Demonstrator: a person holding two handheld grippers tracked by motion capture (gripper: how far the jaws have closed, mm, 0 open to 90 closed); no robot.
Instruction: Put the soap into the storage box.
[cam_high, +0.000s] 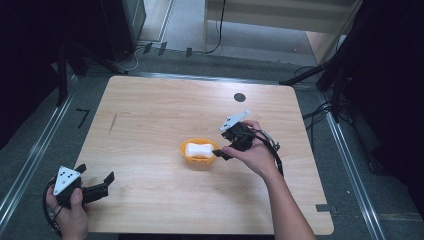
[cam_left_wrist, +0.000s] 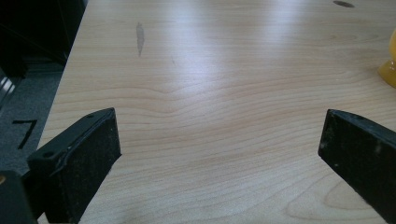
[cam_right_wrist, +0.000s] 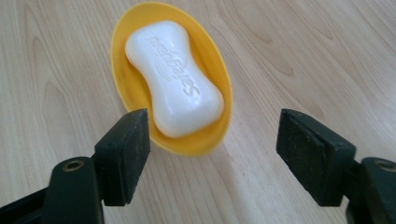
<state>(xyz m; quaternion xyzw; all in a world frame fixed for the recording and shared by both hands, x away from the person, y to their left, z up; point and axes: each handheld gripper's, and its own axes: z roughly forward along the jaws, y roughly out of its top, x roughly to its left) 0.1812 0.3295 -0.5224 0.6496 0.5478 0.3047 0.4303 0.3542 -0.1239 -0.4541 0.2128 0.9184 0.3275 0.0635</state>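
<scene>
A white bar of soap lies in a small yellow oval dish near the middle of the wooden table. My right gripper is just right of the dish, pointing at it. Its jaws stand apart with the dish's near end in front of them, and the pads touch nothing. My left gripper rests at the table's front left corner, open wide over bare wood. The dish's edge shows at the far right of the left gripper view.
A black round spot sits near the table's far edge and a dark streak marks the left side. Cables and dark stands crowd the floor beyond the right and left edges.
</scene>
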